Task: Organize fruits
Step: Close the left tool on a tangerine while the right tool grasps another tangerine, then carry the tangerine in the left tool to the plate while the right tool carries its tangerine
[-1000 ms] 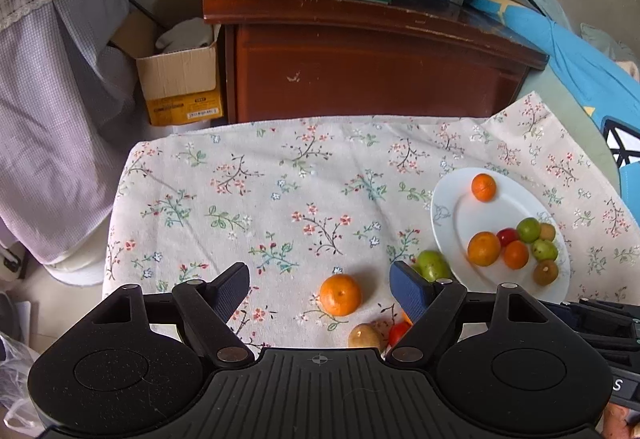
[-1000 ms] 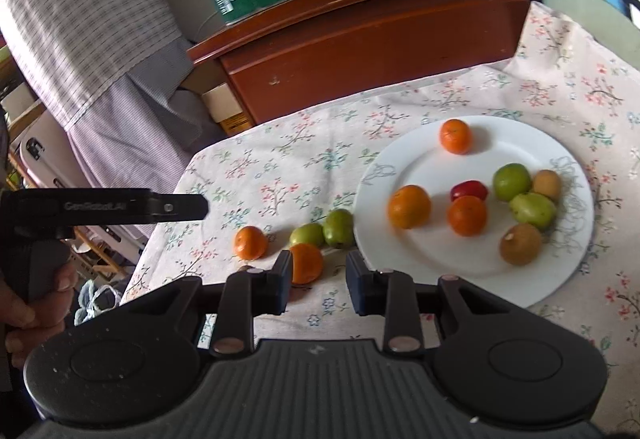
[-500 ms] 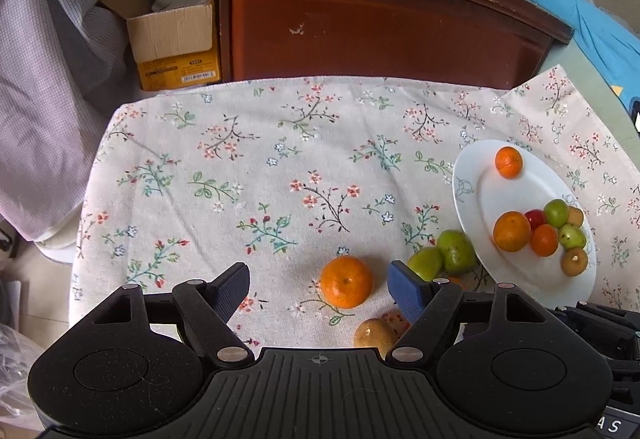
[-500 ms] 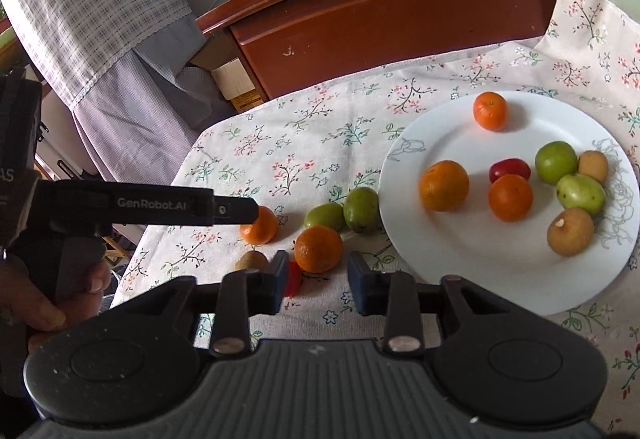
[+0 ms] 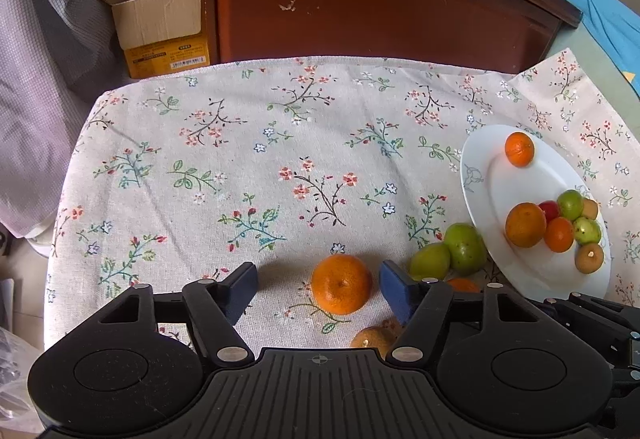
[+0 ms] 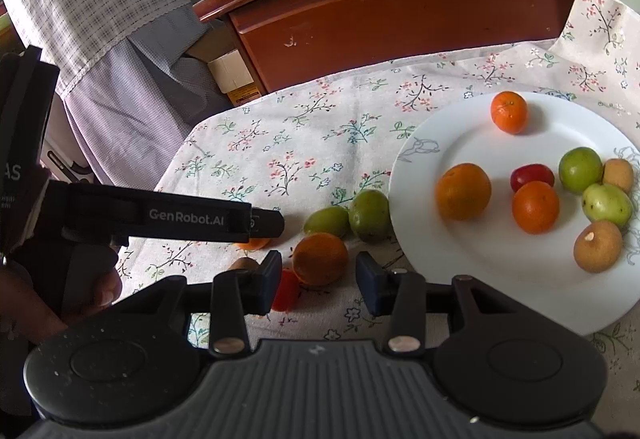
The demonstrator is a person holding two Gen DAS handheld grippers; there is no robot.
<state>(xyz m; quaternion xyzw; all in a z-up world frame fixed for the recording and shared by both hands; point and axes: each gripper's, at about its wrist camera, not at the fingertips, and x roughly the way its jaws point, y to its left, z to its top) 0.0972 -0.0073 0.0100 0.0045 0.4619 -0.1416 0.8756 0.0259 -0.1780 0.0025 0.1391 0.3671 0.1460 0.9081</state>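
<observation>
Both hand-held grippers spread: left hand-held gripper point(image 5: 318, 287) straddles a mandarin point(image 5: 341, 289), right hand-held gripper point(image 6: 318, 279) another orange point(image 6: 320, 258). Light, round, likely rolls; pinch across the middle.

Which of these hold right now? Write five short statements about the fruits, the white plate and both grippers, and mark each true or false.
1. The round white plate holds three orange fruits. True.
2. The left gripper is shut on the orange tangerine on the cloth. False: its jaws stand open on either side of it, apart from it.
3. Two green fruits lie on the floral tablecloth beside the plate's rim. True.
4. The right gripper holds a green fruit. False: it is open, an orange fruit just ahead.
5. The plate holds no red fruit. False: a small red fruit lies there.
</observation>
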